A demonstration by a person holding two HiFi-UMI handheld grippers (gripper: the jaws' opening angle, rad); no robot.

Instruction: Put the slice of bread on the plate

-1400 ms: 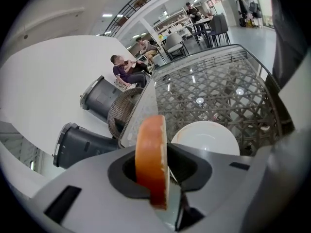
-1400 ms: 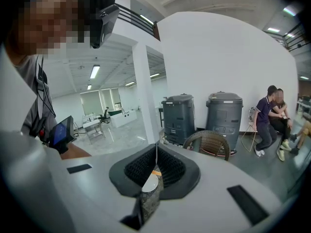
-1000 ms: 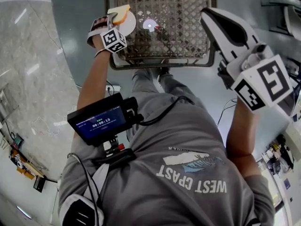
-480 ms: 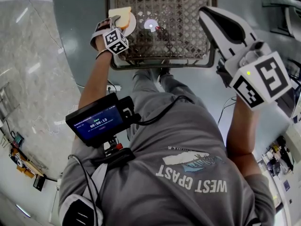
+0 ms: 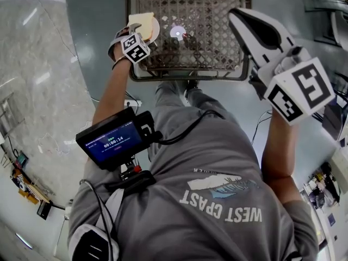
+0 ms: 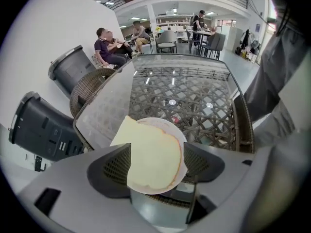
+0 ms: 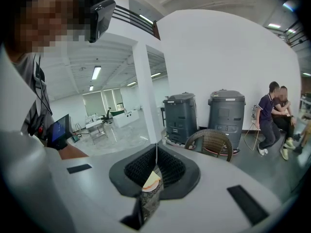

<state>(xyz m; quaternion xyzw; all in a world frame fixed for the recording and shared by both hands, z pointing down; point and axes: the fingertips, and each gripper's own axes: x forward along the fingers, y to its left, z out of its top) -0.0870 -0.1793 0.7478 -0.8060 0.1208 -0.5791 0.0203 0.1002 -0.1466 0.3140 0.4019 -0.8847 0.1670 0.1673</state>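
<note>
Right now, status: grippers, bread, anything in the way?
Left gripper open, jaws just opening, bread between them. Right gripper shut, empty. Bread on plate. Nothing blocking.

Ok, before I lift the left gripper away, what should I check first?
1. Slice of bread on the plate: ok. It lies flat, with one corner overhanging the rim.
2. Left gripper open: ok. Its jaws have just been opening, and the bread is between them.
3. Pads clear of the bread: cannot tell.
4. Plate resting on the table: ok, near its edge.
5. Right gripper out of the way: ok. It is shut, empty and held away from the plate.
</note>
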